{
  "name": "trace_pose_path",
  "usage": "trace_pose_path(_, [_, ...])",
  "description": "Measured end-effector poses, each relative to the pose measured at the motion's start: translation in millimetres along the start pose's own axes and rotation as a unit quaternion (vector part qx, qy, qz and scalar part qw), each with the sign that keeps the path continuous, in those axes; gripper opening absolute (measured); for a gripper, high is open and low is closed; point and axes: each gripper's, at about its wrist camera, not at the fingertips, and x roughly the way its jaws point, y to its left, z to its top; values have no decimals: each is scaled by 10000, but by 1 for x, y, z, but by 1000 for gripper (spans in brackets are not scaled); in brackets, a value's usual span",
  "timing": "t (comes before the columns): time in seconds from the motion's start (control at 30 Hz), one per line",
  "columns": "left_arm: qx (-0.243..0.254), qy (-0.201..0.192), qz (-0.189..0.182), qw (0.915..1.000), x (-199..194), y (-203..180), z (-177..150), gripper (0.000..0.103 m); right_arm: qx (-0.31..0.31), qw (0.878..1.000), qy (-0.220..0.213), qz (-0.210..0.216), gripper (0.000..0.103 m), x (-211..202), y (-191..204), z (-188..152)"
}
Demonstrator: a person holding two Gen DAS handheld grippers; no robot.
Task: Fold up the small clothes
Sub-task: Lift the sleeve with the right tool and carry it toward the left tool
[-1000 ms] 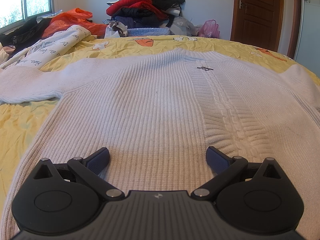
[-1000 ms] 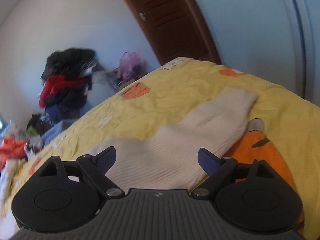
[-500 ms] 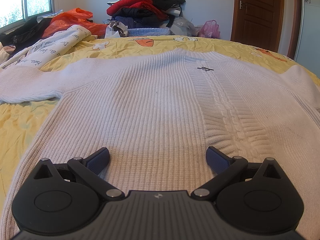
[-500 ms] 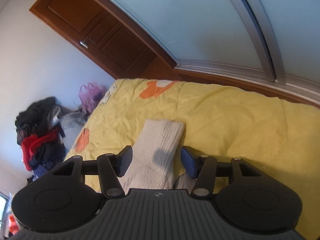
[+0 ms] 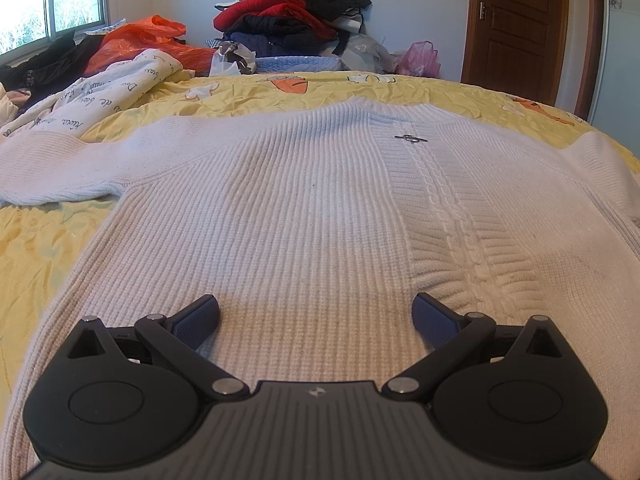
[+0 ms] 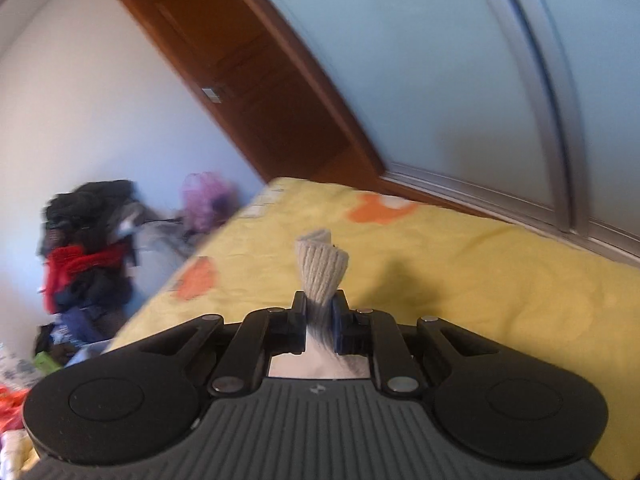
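A white ribbed knit sweater (image 5: 312,200) lies flat, front up, on the yellow bed sheet (image 5: 36,240), its left sleeve (image 5: 60,172) spread to the left. My left gripper (image 5: 316,316) is open and empty, low over the sweater's hem. My right gripper (image 6: 320,312) is shut on the cuff of the sweater's right sleeve (image 6: 320,268) and holds it lifted above the sheet (image 6: 480,280); the cuff end sticks up past the fingers.
A pile of red, black and blue clothes (image 5: 288,12) stands beyond the bed's far edge. An orange bag (image 5: 148,40) and a printed white quilt (image 5: 100,92) lie at far left. A brown door (image 5: 516,20) is at far right, sliding wardrobe doors (image 6: 480,80) beside the bed.
My right gripper has closed on the sleeve cuff and lifted it off the sheet. My left gripper has not moved.
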Motion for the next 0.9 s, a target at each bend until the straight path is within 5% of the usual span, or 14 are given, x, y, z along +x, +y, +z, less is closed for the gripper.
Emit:
trace_pose_path(0.17, [0, 0, 0, 10000, 0, 0, 0, 103, -768, 9879, 269, 1319, 16, -38, 90, -32])
trace_pose_path(0.37, [-7, -7, -16, 10000, 0, 0, 0, 103, -1585, 9444, 1204, 2618, 16, -47, 204, -131])
trace_pose_path(0.57, [-7, -12, -39, 10000, 2, -3, 1, 103, -2161, 9184, 2117, 2552, 17, -42, 261, -241])
trace_pose_path(0.73, [7, 11, -83, 10000, 2, -3, 3, 103, -2035, 9250, 2235, 2304, 48, -59, 254, -261])
trace_pose_path(0.9, [-228, 221, -594, 9977, -4, 4, 21, 103, -2075, 9211, 2084, 2551, 49, -91, 219, -246])
